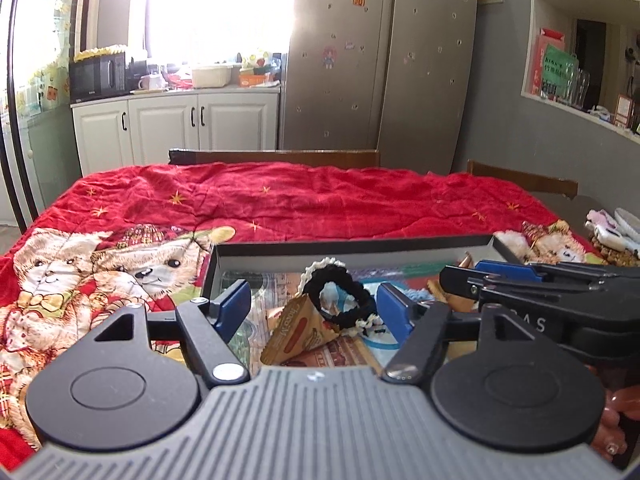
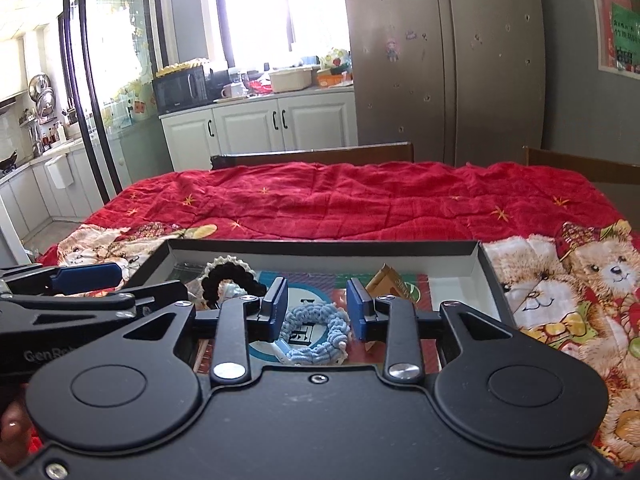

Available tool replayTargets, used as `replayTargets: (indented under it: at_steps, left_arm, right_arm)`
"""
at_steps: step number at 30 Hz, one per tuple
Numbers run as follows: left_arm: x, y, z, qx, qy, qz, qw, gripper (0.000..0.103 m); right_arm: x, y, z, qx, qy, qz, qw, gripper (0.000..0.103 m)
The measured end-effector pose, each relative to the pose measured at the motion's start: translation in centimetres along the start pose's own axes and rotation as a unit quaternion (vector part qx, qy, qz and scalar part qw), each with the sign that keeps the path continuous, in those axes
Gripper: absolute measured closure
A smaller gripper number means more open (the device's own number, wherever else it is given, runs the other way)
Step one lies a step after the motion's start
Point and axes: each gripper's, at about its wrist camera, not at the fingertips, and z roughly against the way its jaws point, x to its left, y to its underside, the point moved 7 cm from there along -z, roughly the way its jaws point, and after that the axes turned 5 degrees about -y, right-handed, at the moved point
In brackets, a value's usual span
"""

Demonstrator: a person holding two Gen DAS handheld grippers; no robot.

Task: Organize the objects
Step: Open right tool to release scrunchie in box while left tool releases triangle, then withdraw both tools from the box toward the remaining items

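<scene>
A shallow dark tray [image 1: 352,242] [image 2: 320,254] lies on the red quilt and holds small items. My left gripper [image 1: 314,304] stands open just over it. A black scrunchie [image 1: 336,296] [image 2: 230,278] with a cream edge lies between its blue pads [image 1: 236,300], untouched, leaning on a tan triangular snack packet [image 1: 296,332]. My right gripper [image 2: 318,308] is open above a light blue crocheted scrunchie [image 2: 316,332] that rests on the tray floor; the pads do not press it. Each gripper shows at the edge of the other's view, the right gripper [image 1: 480,276] and the left gripper [image 2: 86,274].
A red quilt [image 1: 280,200] with teddy bears covers the table. Wooden chair backs [image 1: 288,157] stand at its far edge. Pale fabric items [image 1: 612,232] lie at the table's right edge. A golden packet [image 2: 390,280] leans in the tray's right part. A fridge and cabinets stand behind.
</scene>
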Motion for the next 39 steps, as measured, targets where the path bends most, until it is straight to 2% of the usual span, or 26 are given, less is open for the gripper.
replayTargets:
  at_steps: [17,29,39]
  left_arm:
    - [-1.4,-0.9,5.3,-0.028,0.008,-0.014,0.9995,0.018]
    - [-1.5,0.5,8.6,-0.028,0.021,-0.019,0.9992,0.017]
    - [-2.0,1.7,10.6,-0.026,0.022,-0.028,0.9990,0.016]
  right_arm:
    - [0.6,-0.4,5.3,-0.021,-0.015,-0.003,1.000,0.072]
    - [1.5,0.6,10.0,-0.029,-0.022,0.019,0.999,0.071]
    - [1.9,2.2,12.5,-0.016,-0.018,0.031,0.999,0.070]
